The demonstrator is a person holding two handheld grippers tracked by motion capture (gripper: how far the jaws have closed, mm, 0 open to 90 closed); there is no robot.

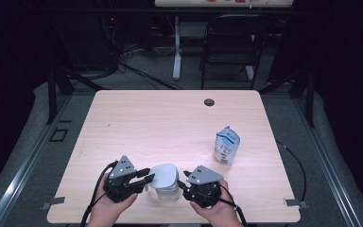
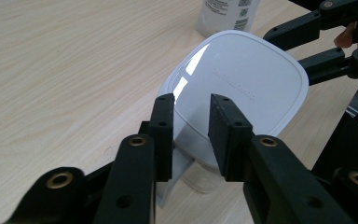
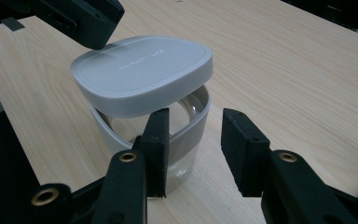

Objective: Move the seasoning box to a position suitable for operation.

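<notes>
A clear container (image 1: 166,193) stands near the table's front edge, its grey-white lid (image 1: 164,175) resting tilted and off-centre on the rim. My left gripper (image 1: 147,176) is at the lid's left side. In the left gripper view its jaws (image 2: 191,100) stand apart around the near edge of the lid (image 2: 242,74), with gaps showing. My right gripper (image 1: 183,179) is at the container's right side. Its jaws (image 3: 193,114) are apart, and the near corner of the container (image 3: 186,128) lies between them below the lid (image 3: 140,70), with a gap at the right jaw.
A white and blue pouch (image 1: 227,145) stands upright to the right, beyond the container. A small dark grommet (image 1: 209,102) sits near the table's far edge. A chair (image 1: 229,42) and cables are on the floor behind the table (image 1: 137,123).
</notes>
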